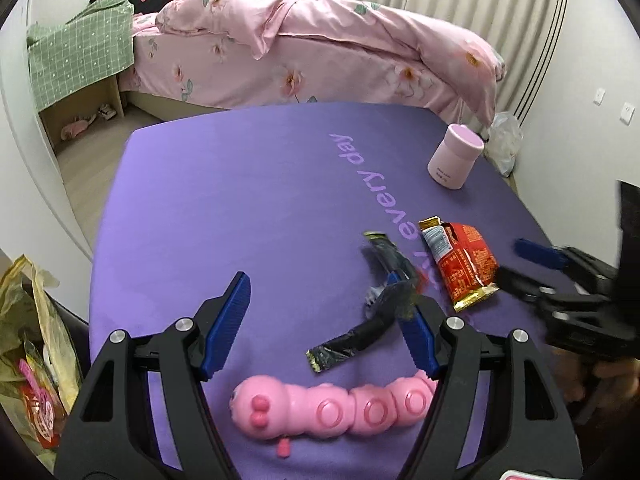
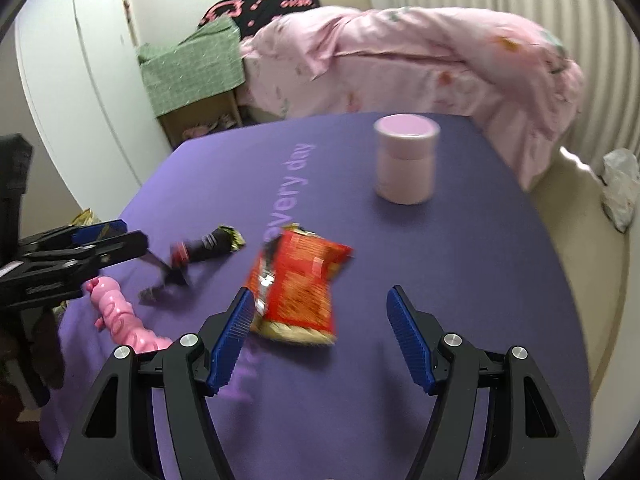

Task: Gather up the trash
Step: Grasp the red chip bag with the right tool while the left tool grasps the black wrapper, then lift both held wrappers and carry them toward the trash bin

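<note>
A red snack wrapper (image 1: 460, 264) and a crumpled dark wrapper (image 1: 360, 332) lie on the purple table mat (image 1: 240, 200). My left gripper (image 1: 320, 320) stands open above the mat. The dark wrapper sits against its right finger, partly hidden behind it, and no pad presses on it. The right gripper (image 1: 520, 266) comes in from the right, just beside the red wrapper. In the right wrist view my right gripper (image 2: 320, 320) is open, and the red wrapper (image 2: 296, 284) lies between its fingers, close to the left pad. The dark wrapper (image 2: 200, 248) lies ahead of the left gripper (image 2: 120, 236).
A pink caterpillar toy (image 1: 332, 408) lies at the mat's near edge under the left gripper. A pink lidded cup (image 1: 454, 156) stands at the far right. A yellowish bag of rubbish (image 1: 32, 340) hangs off the table's left side. A bed with pink bedding (image 1: 320, 40) is behind.
</note>
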Motion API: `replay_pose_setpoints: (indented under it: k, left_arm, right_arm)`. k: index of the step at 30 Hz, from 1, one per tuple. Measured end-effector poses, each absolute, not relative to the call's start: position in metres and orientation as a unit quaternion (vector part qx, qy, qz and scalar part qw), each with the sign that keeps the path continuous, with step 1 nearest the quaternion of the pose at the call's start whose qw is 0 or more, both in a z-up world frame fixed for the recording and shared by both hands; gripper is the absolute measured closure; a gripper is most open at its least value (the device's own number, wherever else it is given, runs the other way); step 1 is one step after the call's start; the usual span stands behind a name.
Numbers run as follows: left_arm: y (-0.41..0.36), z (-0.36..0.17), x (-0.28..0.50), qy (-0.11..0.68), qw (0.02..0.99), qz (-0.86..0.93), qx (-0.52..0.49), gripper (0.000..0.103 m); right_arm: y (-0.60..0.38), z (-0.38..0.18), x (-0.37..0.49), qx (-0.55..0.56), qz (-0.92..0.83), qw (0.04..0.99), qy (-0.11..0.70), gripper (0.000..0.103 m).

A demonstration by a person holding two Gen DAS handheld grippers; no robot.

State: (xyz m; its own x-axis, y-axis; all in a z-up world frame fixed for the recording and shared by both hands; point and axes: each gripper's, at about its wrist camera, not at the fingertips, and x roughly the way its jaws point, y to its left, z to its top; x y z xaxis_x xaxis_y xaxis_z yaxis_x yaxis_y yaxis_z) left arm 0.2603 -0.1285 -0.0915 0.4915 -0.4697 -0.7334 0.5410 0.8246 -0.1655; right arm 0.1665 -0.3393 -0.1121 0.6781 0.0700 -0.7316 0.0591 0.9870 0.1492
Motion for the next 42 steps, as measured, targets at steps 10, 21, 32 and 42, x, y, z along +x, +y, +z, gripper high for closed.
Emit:
replay_pose_setpoints:
  k: [10,21,32,42]
  left_arm:
    - [-0.114,-0.082,0.248,0.41,0.836,-0.365,0.009,0.036]
    - [-0.129,-0.057,0.259,0.378,0.837,-0.395,-0.002,0.036]
    - [-0.197,-0.119,0.251,0.458,0.797,-0.376,0.119,0.052]
    - [-0.194,-0.097,0.232,0.425,0.813,-0.383,0.111,0.081]
  right_arm:
    - [-0.328,-0.123,0.181,0.058,0.025,0.905,0.421,0.076]
    - [-0.373,-0.115,0.125,0.089,-0.012,0.916,0.391,0.084]
    - [-0.388,-0.106,0.097,0.115,-0.02,0.923,0.366,0.084]
    - [-0.382,-0.091,0.086,0.117,-0.011,0.931,0.346,0.084]
